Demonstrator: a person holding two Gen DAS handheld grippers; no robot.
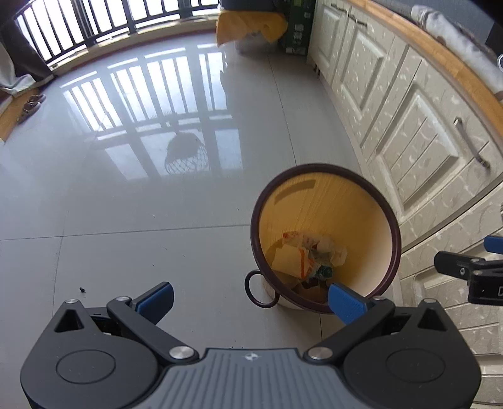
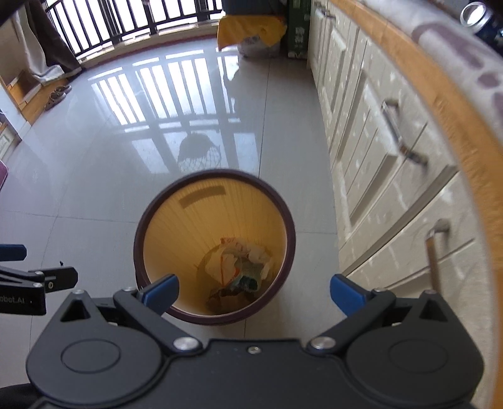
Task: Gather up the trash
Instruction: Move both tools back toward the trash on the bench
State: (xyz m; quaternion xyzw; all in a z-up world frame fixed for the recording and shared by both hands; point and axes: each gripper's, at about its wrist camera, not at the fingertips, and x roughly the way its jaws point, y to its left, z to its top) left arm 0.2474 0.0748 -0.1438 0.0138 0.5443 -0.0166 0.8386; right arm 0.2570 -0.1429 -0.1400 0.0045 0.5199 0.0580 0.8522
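1. The bin (image 2: 214, 245) stands upright on the floor (image 1: 125, 220), just beside the cabinets (image 1: 408, 151). It sits at about 3 o'clock in the left wrist view and near centre in the right wrist view.
2. Trash (image 2: 242, 267) already lies at the bottom of the bin: crumpled wrappers and paper, with something dark green among them. That part of the job looks done.
3. The left gripper (image 1: 250, 300) is spread wide with nothing between its fingers (image 1: 157, 300). The right gripper (image 2: 253, 292) is likewise spread and empty.
4. Left to do, as far as I can judge: a small dark speck (image 1: 82, 288) lies on the floor at about 8 o'clock in the left view; whether it counts as trash I cannot tell. A can (image 2: 481, 19) stands on the counter at 1 o'clock in the right view and may be next.
5. The bin's long axis runs vertical, mouth pointing up towards both cameras. A ring (image 1: 261, 289) lies on the floor against its base at about 7 o'clock of the bin in the left view.
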